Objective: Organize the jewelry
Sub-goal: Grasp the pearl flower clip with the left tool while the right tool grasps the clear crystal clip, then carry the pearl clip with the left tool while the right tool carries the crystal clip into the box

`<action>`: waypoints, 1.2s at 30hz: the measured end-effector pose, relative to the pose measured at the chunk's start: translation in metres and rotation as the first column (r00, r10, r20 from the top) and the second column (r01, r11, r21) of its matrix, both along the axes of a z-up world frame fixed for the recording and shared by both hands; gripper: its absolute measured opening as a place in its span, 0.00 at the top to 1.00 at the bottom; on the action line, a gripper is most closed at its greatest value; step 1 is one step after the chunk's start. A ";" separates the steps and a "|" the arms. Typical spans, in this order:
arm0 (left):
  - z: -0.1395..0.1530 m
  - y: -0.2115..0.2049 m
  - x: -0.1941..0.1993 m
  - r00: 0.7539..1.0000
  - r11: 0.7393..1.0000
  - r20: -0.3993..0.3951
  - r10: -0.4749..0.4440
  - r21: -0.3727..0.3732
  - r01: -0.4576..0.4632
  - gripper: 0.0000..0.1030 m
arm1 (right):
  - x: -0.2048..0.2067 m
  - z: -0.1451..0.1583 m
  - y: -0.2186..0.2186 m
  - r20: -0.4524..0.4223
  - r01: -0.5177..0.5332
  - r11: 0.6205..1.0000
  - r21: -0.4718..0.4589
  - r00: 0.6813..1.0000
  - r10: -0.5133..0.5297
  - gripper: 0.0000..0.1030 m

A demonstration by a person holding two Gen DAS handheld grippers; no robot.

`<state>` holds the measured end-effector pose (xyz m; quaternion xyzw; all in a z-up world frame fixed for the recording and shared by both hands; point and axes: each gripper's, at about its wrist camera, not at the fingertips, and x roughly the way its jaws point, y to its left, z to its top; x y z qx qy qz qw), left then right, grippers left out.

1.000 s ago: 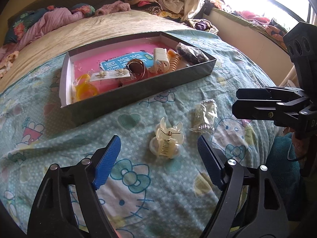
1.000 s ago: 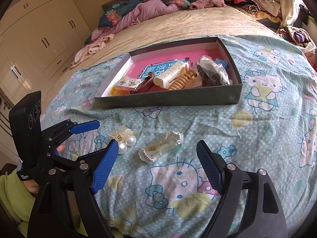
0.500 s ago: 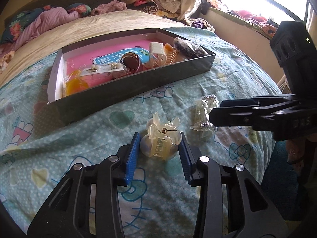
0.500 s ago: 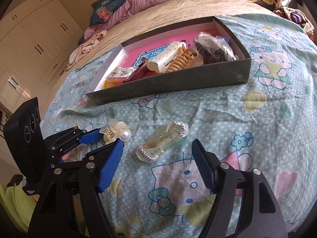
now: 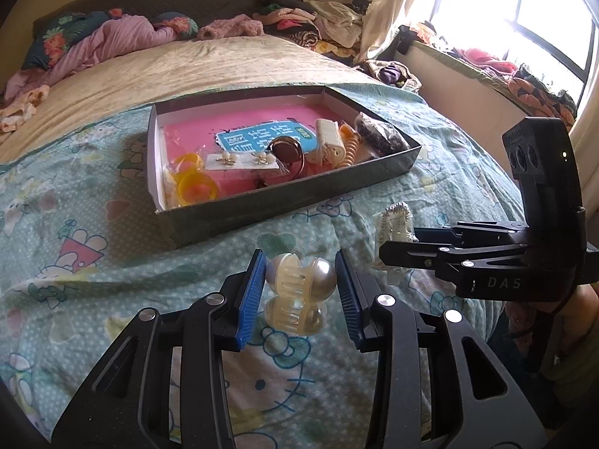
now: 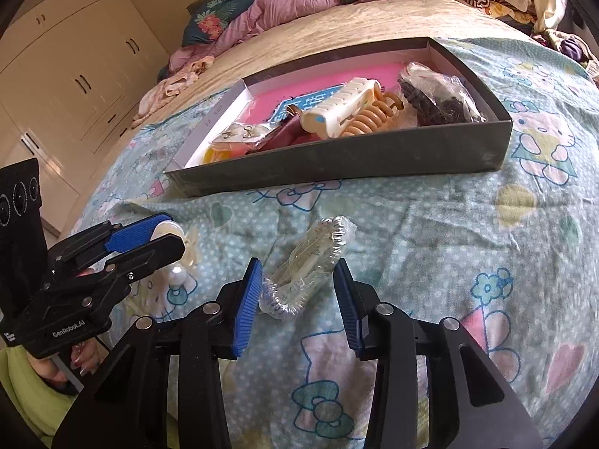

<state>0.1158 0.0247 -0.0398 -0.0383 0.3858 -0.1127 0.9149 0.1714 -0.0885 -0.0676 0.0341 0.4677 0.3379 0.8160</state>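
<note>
Pearl-studded hair claw (image 5: 298,292) is sitting low in the centre of the left wrist view, pinched between the blue pads of the left gripper (image 5: 299,295), whose jaws are pressing on its two sides. In the right wrist view that same gripper (image 6: 164,237) is showing at the left edge, with the pale claw (image 6: 179,247) poking out past its tips, just above the bedspread.

Right gripper (image 6: 295,292) is occupying the bottom centre of its own view, and its jaws are closing around a clear plastic packet (image 6: 307,269) holding what looks like a pale clip with coiled silver wire at each end. The packet is lying on the bedspread (image 6: 430,243) between the pads; the left pad is looking as if it is touching the lower end, while the right pad is standing just beside it with a sliver of cloth showing. In the left wrist view the right gripper (image 5: 389,250) is reaching in from the right edge, its tips lying over the packet (image 5: 395,220).

Beyond both, toward the upper middle of each frame, a shallow dark box (image 6: 374,157) is resting on the bed with a pink lining. It is holding a yellow ring-shaped piece (image 5: 194,187), a card of earrings (image 5: 239,159), a cream hair claw (image 6: 340,108), an amber spiral clip (image 6: 370,116) and a bag of dark items (image 6: 438,101).
</note>
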 end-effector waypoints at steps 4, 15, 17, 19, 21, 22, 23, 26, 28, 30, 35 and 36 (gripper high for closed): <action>0.011 0.004 -0.002 1.000 1.000 0.027 0.016 0.000 -0.016 0.71 | -0.005 0.014 -0.008 0.044 -0.008 1.000 0.012 0.999 0.007 0.63; 0.036 0.015 0.003 0.995 0.998 0.087 0.056 -0.010 -0.055 0.71 | -0.007 0.054 -0.019 0.136 -0.014 0.998 0.059 0.991 0.006 0.63; 0.039 0.017 0.007 0.994 0.998 0.093 0.060 -0.013 -0.059 0.71 | -0.006 0.058 -0.017 0.147 -0.014 0.998 0.060 0.989 0.005 0.63; 0.042 0.017 0.011 0.993 0.998 0.101 0.061 -0.011 -0.061 0.71 | -0.004 0.061 -0.017 0.155 -0.013 0.998 0.064 0.988 0.003 0.63; 0.044 0.018 0.015 0.992 0.998 0.108 0.065 -0.008 -0.064 0.71 | -0.001 0.064 -0.018 0.162 -0.011 0.998 0.068 0.987 0.000 0.63; 0.044 0.018 0.018 0.992 0.998 0.110 0.065 -0.009 -0.065 0.71 | 0.001 0.065 -0.018 0.164 -0.009 0.998 0.070 0.986 -0.003 0.63; 0.045 0.018 0.021 0.991 0.998 0.112 0.067 -0.010 -0.066 0.71 | 0.003 0.066 -0.019 0.166 -0.005 0.997 0.072 0.986 -0.007 0.63; 0.047 0.018 0.029 0.991 0.998 0.119 0.067 -0.010 -0.066 0.71 | 0.010 0.070 -0.022 0.177 0.005 0.997 0.074 0.984 -0.018 0.63; 0.047 0.017 0.035 0.990 0.998 0.121 0.068 -0.006 -0.068 0.71 | 0.014 0.072 -0.023 0.184 0.010 0.997 0.072 0.983 -0.023 0.63; 0.047 0.016 0.042 0.990 0.998 0.121 0.070 -0.008 -0.069 0.71 | 0.020 0.073 -0.025 0.191 0.018 0.997 0.072 0.981 -0.032 0.63; 0.046 0.013 0.059 0.990 0.997 0.118 0.076 -0.016 -0.075 0.71 | 0.034 0.073 -0.029 0.203 0.039 0.997 0.063 0.978 -0.051 0.63; 0.046 0.013 0.062 0.990 0.997 0.122 0.076 -0.015 -0.075 0.71 | 0.038 0.072 -0.030 0.203 0.042 0.997 0.063 0.978 -0.054 0.63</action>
